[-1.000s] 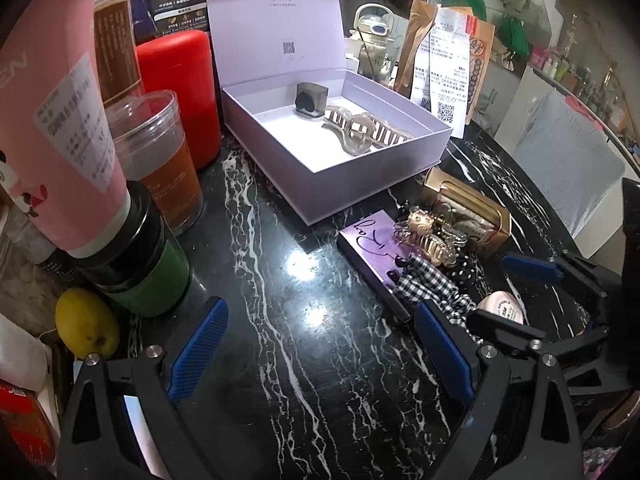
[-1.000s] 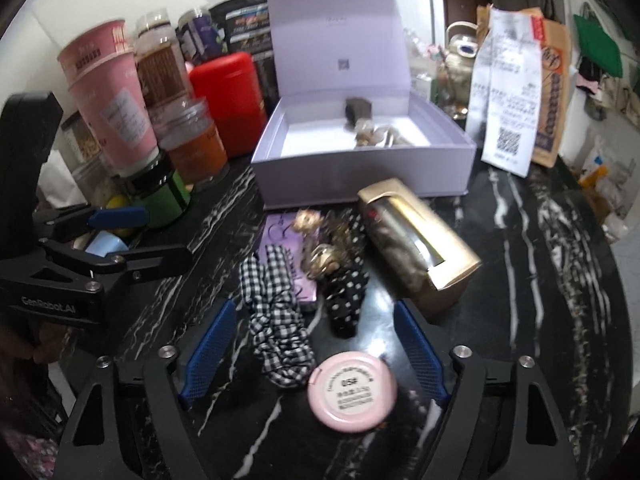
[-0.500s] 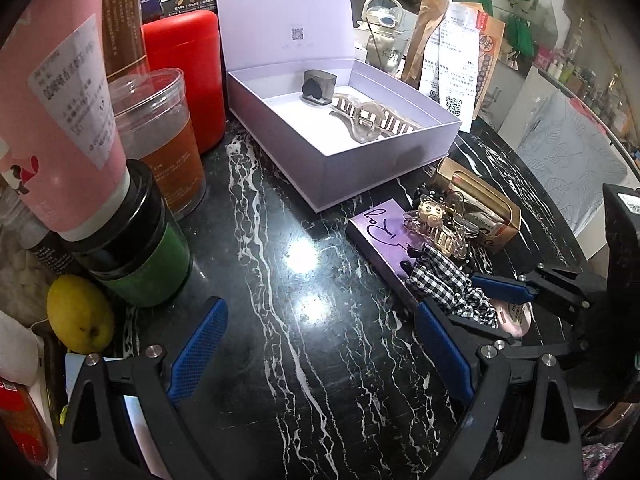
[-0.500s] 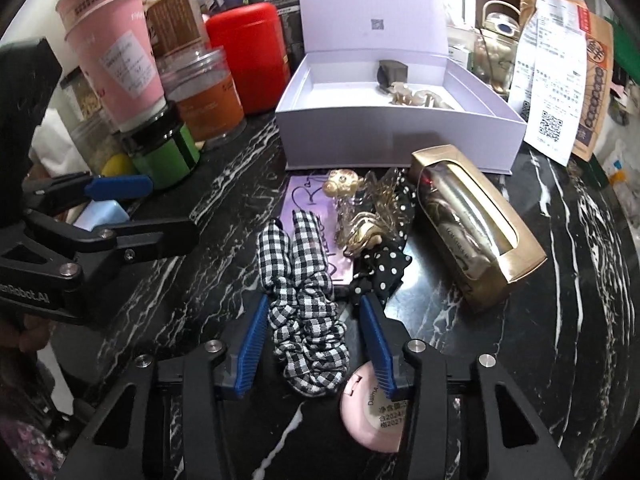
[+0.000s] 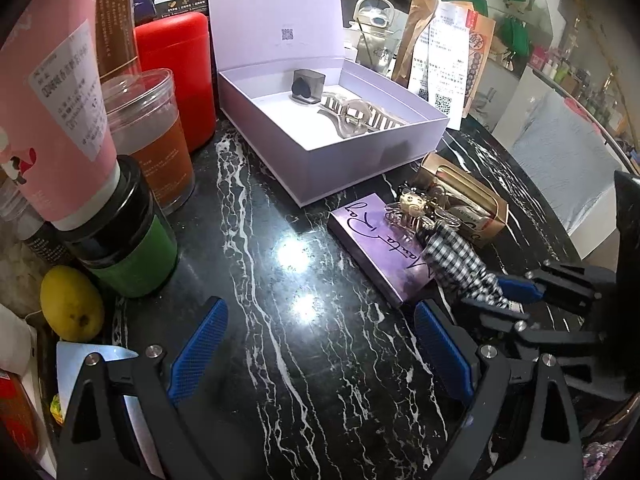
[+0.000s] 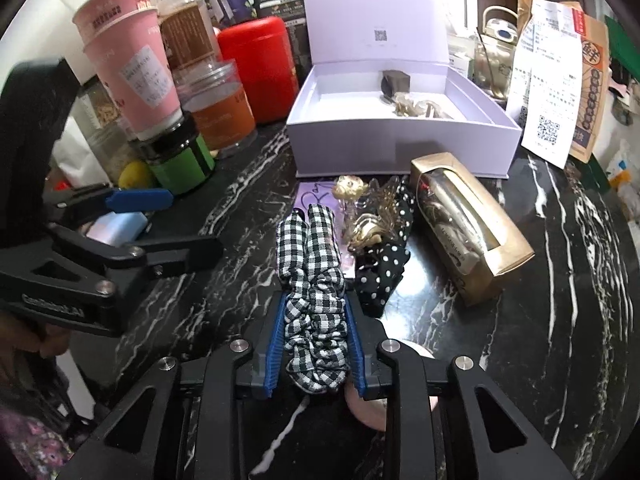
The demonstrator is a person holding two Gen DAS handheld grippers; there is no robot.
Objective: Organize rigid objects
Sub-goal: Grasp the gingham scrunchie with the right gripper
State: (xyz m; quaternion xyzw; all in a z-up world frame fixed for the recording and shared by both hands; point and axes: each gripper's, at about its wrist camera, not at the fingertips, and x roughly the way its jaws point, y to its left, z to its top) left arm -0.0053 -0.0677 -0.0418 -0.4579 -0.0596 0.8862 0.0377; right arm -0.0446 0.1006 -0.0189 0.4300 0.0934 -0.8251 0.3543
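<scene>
The right gripper is closing its blue fingers on the black-and-white checked scrunchie, whose bunched near end sits squeezed between them; its far end reaches onto a purple card on the black marble table. Just beside it lie a polka-dot scrunchie, gold hair clips and a gold box. Behind them the open lilac box holds a clear claw clip. The left gripper hovers over bare table, its fingers spread wide with nothing between them.
</scene>
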